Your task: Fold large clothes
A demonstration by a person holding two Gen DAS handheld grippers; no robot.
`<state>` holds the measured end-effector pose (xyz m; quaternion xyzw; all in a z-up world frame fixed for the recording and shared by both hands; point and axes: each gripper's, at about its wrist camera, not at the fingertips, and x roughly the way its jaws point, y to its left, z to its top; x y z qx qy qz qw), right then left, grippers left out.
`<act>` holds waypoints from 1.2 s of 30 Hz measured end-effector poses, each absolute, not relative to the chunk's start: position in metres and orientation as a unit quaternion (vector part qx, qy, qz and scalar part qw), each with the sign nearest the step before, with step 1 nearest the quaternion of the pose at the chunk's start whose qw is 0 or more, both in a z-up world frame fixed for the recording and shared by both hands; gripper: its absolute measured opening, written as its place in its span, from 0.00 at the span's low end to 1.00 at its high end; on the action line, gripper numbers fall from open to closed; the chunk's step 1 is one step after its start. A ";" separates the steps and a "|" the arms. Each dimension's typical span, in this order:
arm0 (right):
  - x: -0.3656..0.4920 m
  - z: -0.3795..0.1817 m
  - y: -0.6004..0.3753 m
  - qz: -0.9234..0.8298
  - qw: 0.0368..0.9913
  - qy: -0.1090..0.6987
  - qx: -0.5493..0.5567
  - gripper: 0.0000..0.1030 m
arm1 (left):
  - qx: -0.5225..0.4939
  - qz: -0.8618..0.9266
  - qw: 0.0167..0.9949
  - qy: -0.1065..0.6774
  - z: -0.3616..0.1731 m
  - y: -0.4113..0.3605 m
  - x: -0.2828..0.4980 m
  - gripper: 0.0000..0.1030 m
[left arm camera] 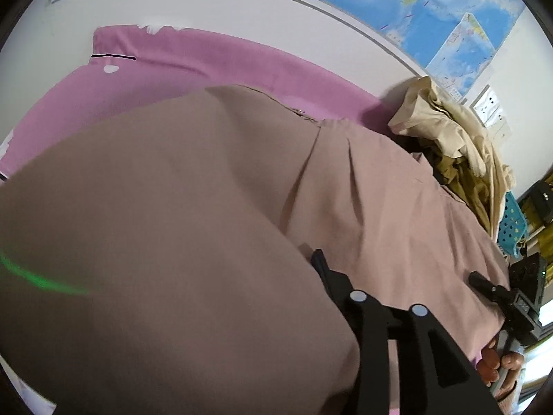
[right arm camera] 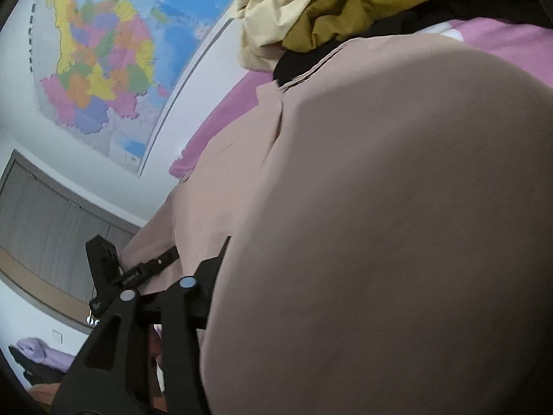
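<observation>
While a raised fold of the garment (left arm camera: 155,242) hides both grippers' tips, we cannot tell their grip; cloth stretches ahead.

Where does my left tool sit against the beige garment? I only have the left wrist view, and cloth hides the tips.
Observer: The right wrist view shows the left tool from outside. It is at the left edge of the beige garment, with one finger lying against the fabric. I cannot tell whether it is gripping.
Operator: What is beyond that edge, behind the tool?
Observer: Grey cabinet doors, on the wall below the map. Your view does not show them at all.
</observation>
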<state>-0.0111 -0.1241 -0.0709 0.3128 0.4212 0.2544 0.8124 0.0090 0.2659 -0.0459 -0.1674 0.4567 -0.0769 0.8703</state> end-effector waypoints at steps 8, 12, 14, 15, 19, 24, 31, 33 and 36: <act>0.001 -0.068 -0.122 0.247 0.821 0.397 0.328 0.57 | -0.140 -0.075 0.877 0.454 -0.047 0.255 0.015 0.49; 0.004 -0.069 -0.123 0.247 0.821 0.395 0.330 0.56 | -0.133 -0.064 0.879 0.454 -0.047 0.251 0.019 0.47; 0.004 -0.070 -0.123 0.242 0.822 0.397 0.328 0.53 | -0.132 -0.061 0.880 0.452 -0.047 0.252 0.019 0.47; 0.005 -0.070 -0.123 0.241 0.823 0.398 0.327 0.50 | -0.135 -0.059 0.880 0.452 -0.047 0.252 0.019 0.45; 0.008 -0.074 -0.126 0.237 0.819 0.403 0.333 0.37 | -0.135 -0.052 0.879 0.454 -0.046 0.252 0.020 0.41; 0.010 -0.075 -0.125 0.250 0.812 0.401 0.342 0.19 | -0.136 -0.052 0.880 0.453 -0.044 0.255 0.022 0.27; 0.016 -0.078 -0.123 0.249 0.804 0.409 0.353 0.31 | -0.137 -0.064 0.876 0.458 -0.044 0.256 0.029 0.29; 0.017 -0.079 -0.123 0.251 0.802 0.406 0.359 0.33 | -0.147 -0.075 0.873 0.459 -0.046 0.258 0.030 0.37; 0.018 -0.076 -0.120 0.250 0.808 0.404 0.347 0.20 | -0.150 -0.067 0.874 0.458 -0.045 0.259 0.031 0.28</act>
